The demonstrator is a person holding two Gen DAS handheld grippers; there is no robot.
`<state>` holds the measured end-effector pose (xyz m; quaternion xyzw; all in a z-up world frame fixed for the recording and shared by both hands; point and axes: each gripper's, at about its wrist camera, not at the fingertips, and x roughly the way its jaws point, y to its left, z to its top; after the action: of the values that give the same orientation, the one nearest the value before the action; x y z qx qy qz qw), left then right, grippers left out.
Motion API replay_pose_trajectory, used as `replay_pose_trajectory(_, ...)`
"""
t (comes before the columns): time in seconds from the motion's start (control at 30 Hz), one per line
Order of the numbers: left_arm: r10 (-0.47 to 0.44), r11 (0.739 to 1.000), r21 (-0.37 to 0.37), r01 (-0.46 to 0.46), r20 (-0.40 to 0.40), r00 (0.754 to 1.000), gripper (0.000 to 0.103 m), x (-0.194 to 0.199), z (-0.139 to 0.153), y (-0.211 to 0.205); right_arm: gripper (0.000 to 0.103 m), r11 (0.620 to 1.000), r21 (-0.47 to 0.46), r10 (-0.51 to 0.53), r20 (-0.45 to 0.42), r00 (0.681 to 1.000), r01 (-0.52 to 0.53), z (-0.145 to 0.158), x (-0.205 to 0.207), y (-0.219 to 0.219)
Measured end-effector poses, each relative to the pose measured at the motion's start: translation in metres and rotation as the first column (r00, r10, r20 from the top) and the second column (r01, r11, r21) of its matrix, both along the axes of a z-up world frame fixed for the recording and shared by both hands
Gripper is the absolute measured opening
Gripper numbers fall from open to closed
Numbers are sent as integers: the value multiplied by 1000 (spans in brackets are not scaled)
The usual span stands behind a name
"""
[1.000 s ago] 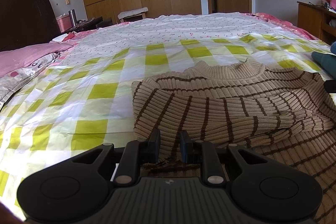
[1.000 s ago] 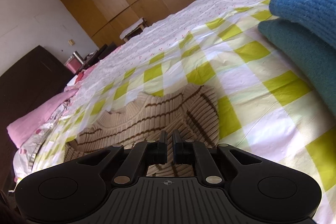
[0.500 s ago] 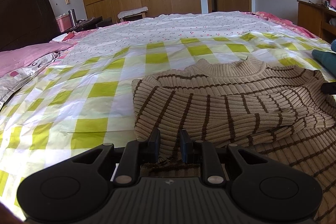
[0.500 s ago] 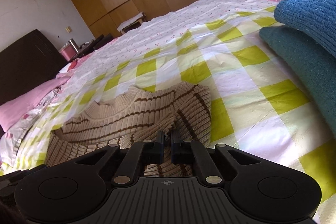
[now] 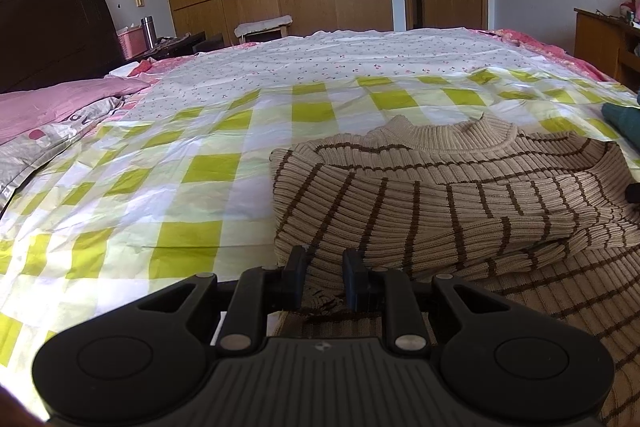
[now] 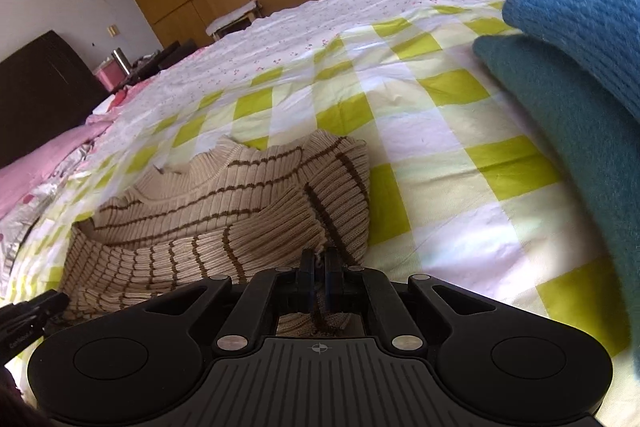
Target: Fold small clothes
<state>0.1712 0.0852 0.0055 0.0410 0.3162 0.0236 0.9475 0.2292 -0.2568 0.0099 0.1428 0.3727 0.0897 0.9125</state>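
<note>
A beige ribbed sweater with brown stripes lies on the bed, its sleeves folded across the body and its collar at the far side. It also shows in the right wrist view. My left gripper holds the sweater's near hem, jaws a little apart with the knit bunched between them. My right gripper is shut on the hem at the sweater's right side. The right gripper's tip shows at the right edge of the left wrist view.
The bed has a green-and-white checked sheet. Folded teal and blue knitwear is stacked at the right. Pink bedding and a dark headboard are at the left. Wardrobes and a door stand behind.
Both grippers have drawn back toward the near side with the hem in them. The sweater looks farther off and flatter in both views.
</note>
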Motion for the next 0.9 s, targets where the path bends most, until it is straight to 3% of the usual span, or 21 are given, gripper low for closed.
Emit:
replay_pose_trajectory(0.17,20,1000,-12,-20,11,1000,28,1,3,3,11,1000,-20,-3,19,1000,3,7,-4,0)
replay_pose_trajectory(0.3,25,999,-27,-24,25,999,28,-1,6,4,11,996,-81,-26,99,995,34,23,-13,2)
replay_pose_trajectory(0.4,16,999,-28,-15,28,999,28,1,7,2,11,999,-40,15,142,990,-10,31,-17,8)
replay_pose_trajectory(0.5,6,1000,-27,-5,23,1000,28,4,6,-4,11,997,-12,79,119,990,-78,23,-14,22)
replay_pose_trajectory(0.63,2,1000,-5,-2,-8,1000,28,9,-1,-9,10,994,-64,90,16,996,-89,-2,-4,31)
replay_pose_trajectory(0.9,4,1000,4,-4,-7,1000,28,-4,4,-5,12,994,-54,95,24,995,-93,5,-11,27)
